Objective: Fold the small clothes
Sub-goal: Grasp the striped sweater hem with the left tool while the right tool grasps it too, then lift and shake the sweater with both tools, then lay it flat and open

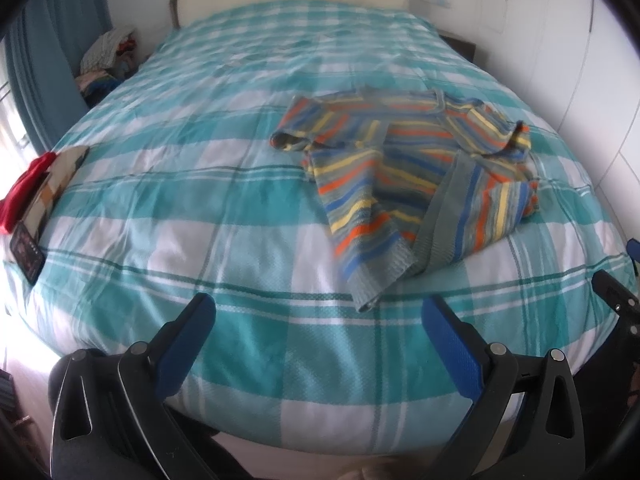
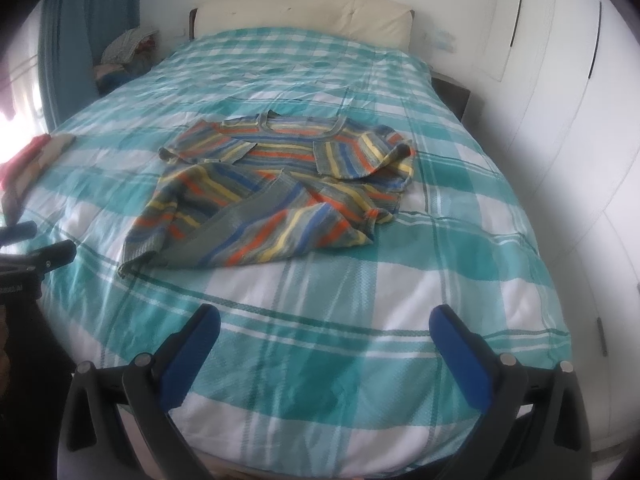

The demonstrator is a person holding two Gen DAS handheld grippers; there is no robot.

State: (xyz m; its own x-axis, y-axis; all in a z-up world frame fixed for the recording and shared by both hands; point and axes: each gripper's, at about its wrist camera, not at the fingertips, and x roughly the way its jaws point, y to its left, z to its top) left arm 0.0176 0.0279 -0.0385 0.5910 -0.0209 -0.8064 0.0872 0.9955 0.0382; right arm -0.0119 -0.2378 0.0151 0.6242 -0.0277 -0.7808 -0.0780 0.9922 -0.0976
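So the striped knit top (image 2: 276,196) is lying crumpled in the middle of the frame on the bed (image 2: 400,320), neckline pointing toward the headboard, one sleeve flopped across the body and the hem bunched up. Both grippers are hanging back at the near edge of the bed, not touching anything. The left gripper (image 1: 318,320) is sitting with its jaws spread wide and empty, and same deal with the right gripper (image 2: 324,324), wide apart, nothing in them.

My guess is the step in hand is flattening the thing out before any real folding. I'd be going for the two hem corners nearest the camera, pinching just the top layer, and pulling gently toward the foot of the bed so the twisted sleeve is unrolling rather than dragging the bedspread up with it.

No baskets or bins showing anywhere. There's a pile of red and patterned clothes (image 1: 36,184) at the left edge of the frame, just lying loose on the bed
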